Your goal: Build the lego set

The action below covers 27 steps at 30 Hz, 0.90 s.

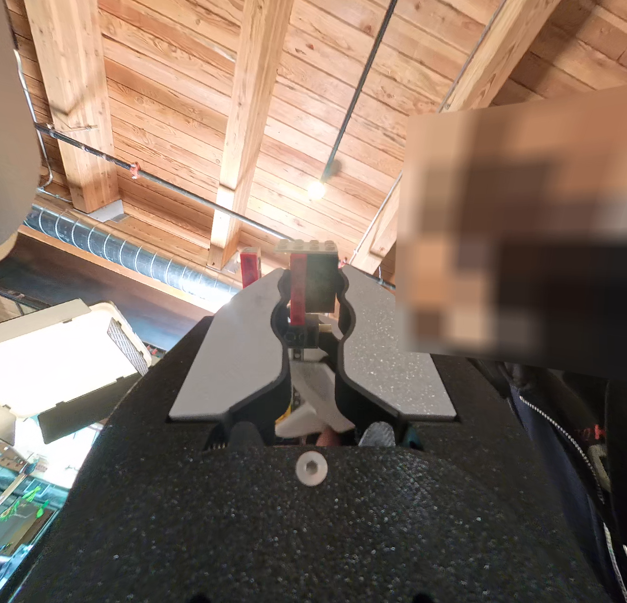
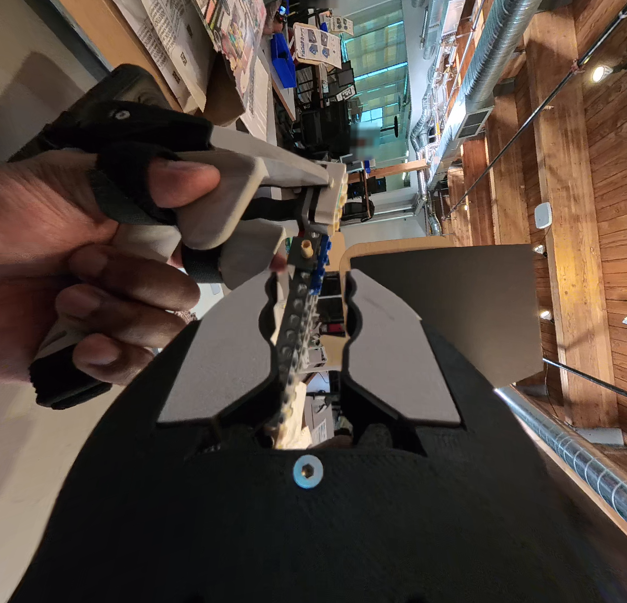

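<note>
A toy-brick assembly (image 1: 314,281), made of a dark block, a red strip and a studded grey plate on top, is clamped between the fingers of the left gripper (image 1: 312,278) at 12 o'clock, against a wooden ceiling (image 1: 190,88). A white bin (image 1: 68,346) is seen at 9 o'clock. A long grey studded beam (image 2: 293,322) with blue pieces lies between the parted fingers of the right gripper (image 2: 310,281); whether it is pressed cannot be told. A hand (image 2: 84,264) is seen at 9 o'clock.

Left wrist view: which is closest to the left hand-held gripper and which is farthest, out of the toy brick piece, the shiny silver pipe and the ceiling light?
1. Toy brick piece: between the left hand-held gripper's fingers.
2. Shiny silver pipe: up on the left, under the beams.
3. Ceiling light: straight above, on the wooden ceiling; it and the pipe are hard to rank.
</note>
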Motion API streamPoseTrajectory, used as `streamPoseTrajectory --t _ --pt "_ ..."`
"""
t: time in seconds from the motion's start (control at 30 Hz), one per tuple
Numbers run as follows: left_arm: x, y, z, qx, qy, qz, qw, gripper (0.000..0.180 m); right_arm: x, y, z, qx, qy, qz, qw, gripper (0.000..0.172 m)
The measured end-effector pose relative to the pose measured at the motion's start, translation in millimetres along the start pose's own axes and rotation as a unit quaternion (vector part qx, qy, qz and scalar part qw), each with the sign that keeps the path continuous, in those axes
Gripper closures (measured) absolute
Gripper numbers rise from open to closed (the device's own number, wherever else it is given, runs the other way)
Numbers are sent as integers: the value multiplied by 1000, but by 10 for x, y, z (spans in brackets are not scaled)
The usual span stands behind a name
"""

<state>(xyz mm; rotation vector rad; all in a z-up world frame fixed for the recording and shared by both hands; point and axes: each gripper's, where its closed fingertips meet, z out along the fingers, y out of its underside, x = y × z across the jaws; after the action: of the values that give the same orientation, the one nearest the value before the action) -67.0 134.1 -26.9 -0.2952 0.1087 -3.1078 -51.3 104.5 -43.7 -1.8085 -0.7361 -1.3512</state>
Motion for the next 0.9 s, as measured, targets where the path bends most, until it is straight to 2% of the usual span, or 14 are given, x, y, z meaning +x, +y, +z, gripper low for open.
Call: streamPoseTrajectory --t 0.07,0.17,0.5,0.9 --pt "-37 -74 -37 21 -9 -5 1000 155 -26 30 -17 -8 1 16 1000 122" --pt "-66 -86 -43 15 -22 9 1000 155 -58 8 -47 -9 -6 48 999 120" --pt "-80 31 -7 -21 -31 18 999 155 -157 69 52 -48 -17 62 997 131" --pt "-78 75 7 -27 -24 -1 999 155 -185 4 36 -22 -34 72 997 140"
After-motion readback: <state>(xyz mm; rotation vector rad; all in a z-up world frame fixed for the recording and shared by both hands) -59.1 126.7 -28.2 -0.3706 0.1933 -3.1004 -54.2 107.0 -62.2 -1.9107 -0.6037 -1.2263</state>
